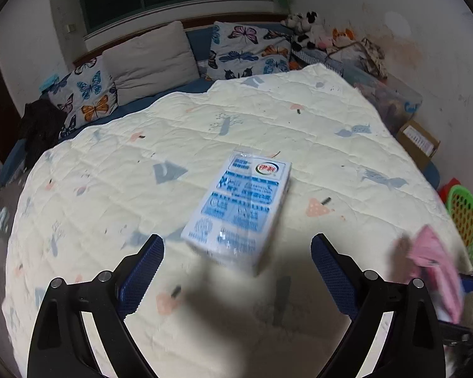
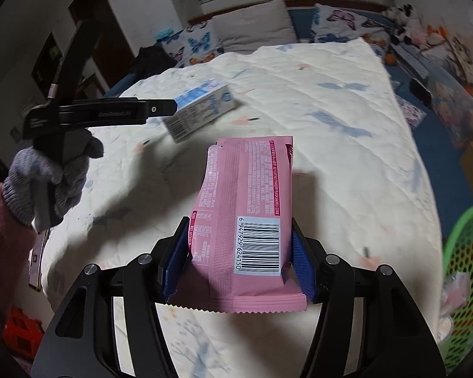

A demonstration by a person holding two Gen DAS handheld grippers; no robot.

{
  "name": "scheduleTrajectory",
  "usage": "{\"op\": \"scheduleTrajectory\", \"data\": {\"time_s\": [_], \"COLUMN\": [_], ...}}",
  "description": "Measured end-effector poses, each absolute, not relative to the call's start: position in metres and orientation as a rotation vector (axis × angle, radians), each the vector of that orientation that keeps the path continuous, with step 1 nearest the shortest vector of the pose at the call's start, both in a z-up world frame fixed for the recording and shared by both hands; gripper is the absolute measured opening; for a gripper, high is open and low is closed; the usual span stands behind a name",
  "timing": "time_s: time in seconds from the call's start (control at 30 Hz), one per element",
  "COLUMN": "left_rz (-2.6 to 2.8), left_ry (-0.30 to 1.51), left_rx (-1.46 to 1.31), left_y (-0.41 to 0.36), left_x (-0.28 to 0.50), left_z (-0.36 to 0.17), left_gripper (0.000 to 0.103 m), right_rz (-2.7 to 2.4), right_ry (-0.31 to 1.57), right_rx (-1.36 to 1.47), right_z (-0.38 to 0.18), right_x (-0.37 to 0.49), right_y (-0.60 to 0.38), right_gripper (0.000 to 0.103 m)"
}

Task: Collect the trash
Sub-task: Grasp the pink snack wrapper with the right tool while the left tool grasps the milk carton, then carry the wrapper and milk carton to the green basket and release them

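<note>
A white and blue milk carton [image 1: 239, 208] lies flat on the cream quilt [image 1: 299, 119] in the left wrist view. My left gripper [image 1: 238, 241] is open, its blue pads [image 1: 148, 267] wide apart on either side of the carton's near end and not touching it. In the right wrist view my right gripper [image 2: 239, 223] is shut on a pink snack packet [image 2: 249, 201], held barcode up above the quilt [image 2: 331, 119]. That view also shows the left gripper [image 2: 170, 109] side on, its tip at the milk carton [image 2: 205, 107], held by a grey-gloved hand [image 2: 53, 173].
A green mesh basket [image 2: 466, 252] with some wrappers in it stands off the bed's right edge, and the basket [image 1: 466, 220] also shows in the left wrist view. Pillows [image 1: 148, 60], soft toys [image 1: 306, 28] and a cardboard box [image 1: 419, 145] line the far and right sides.
</note>
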State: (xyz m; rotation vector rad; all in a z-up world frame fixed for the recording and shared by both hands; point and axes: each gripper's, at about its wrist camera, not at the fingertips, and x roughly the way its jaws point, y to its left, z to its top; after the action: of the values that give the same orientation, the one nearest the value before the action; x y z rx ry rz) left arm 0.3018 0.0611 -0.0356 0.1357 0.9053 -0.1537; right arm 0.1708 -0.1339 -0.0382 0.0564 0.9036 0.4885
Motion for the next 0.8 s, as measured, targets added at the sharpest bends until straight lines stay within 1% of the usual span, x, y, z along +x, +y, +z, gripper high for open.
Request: {"op": "scheduleTrajectory", "data": {"time_s": [0.2,0.43,0.5,0.6,0.8], "left_rz": [-0.139,-0.146,-0.148,-0.150,-0.139], "left_ry": [0.945,0.972,0.984,1.003,0.984], "left_rx": [0.167,0.191,0.200,0.188,0.198], "left_y": [0.059,0.054,0.051,0.050,0.043], "left_x": [0.332,0.351,0.354,0.359,0.358], "left_z": [-0.047,-0.061,-0.066,-0.073,-0.075], "left_gripper": [0.091,0.091,0.084,0.079,0.073], "right_rz": [0.471,0.460,0.470,0.472,0.461], "right_ry": [0.896,0.876,0.861,0.840,0.824], "right_rx": [0.110,0.117,0.124,0.120,0.148], "right_z": [-0.034,-0.029,-0.027,-0.024,-0.022], "right_x": [0.162,0.151,0.144,0.135,0.113], "right_y": [-0.160,-0.180,-0.186,-0.193,-0.215], "right_gripper": [0.060,0.060,0.060,0.060,0.060]}}
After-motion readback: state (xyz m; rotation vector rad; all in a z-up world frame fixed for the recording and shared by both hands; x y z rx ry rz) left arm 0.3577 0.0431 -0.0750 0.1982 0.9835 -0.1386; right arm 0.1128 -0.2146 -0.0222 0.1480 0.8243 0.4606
